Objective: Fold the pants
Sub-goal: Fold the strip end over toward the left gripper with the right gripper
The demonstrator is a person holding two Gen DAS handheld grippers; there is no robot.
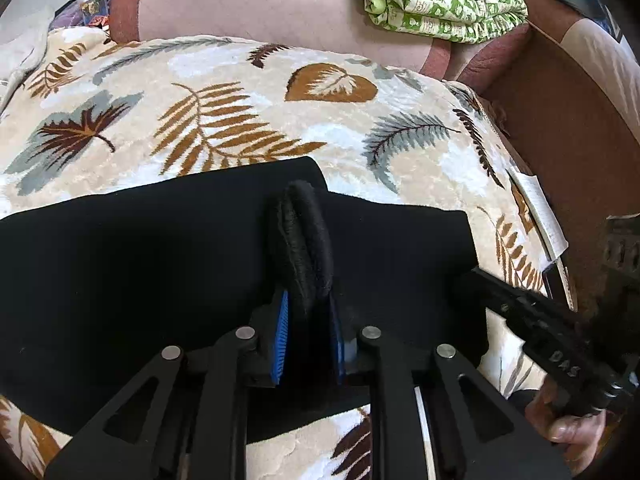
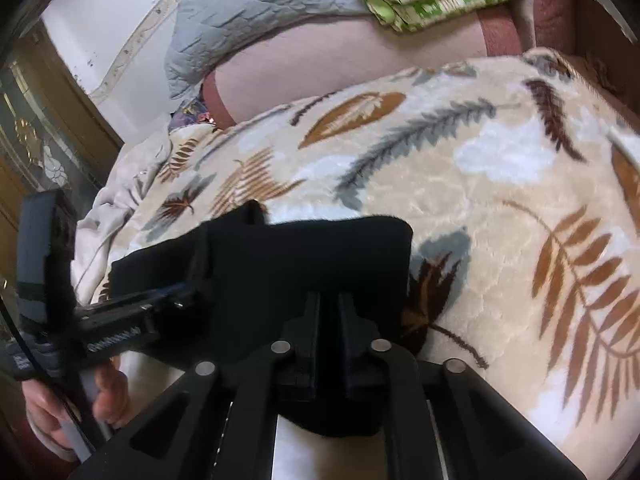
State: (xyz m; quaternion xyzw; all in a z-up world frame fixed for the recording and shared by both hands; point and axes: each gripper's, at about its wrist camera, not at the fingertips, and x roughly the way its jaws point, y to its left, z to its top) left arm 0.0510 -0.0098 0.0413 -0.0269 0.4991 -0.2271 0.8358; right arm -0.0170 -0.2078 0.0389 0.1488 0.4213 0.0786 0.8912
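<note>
Black fleecy cloth fills the near ground in both wrist views: the black pants (image 1: 160, 280) lie folded flat on a cream plush blanket printed with brown and grey leaves (image 1: 240, 80), which covers the bed. In the left wrist view, the left gripper (image 1: 308, 336) has its blue-padded fingers (image 1: 282, 332) closed on a thick raised fold of the pants, a bunched ridge standing up between the two pads. Lower right in that view, the right gripper (image 1: 472, 280) comes in from the side with its tip at the right edge of the pants, and the person's right hand (image 1: 568, 420) grips its handle.

In the right wrist view, the right gripper (image 2: 330, 304) shows its two black fingers drawn close together with dark fabric of the pants (image 2: 320, 248) around and under them; they look clamped on the cloth, though black on black makes the contact hard to read. To the left, the left gripper (image 2: 192, 280) reaches onto the same garment, held by the person's left hand (image 2: 80, 404).

Beyond the blanket lies a pinkish mattress sheet with a reddish-brown border (image 1: 260, 4). At the far edge rests a folded green-and-white patterned cloth (image 1: 440, 4), and beside it a grey quilted cover (image 2: 248, 12) against the white wall.
</note>
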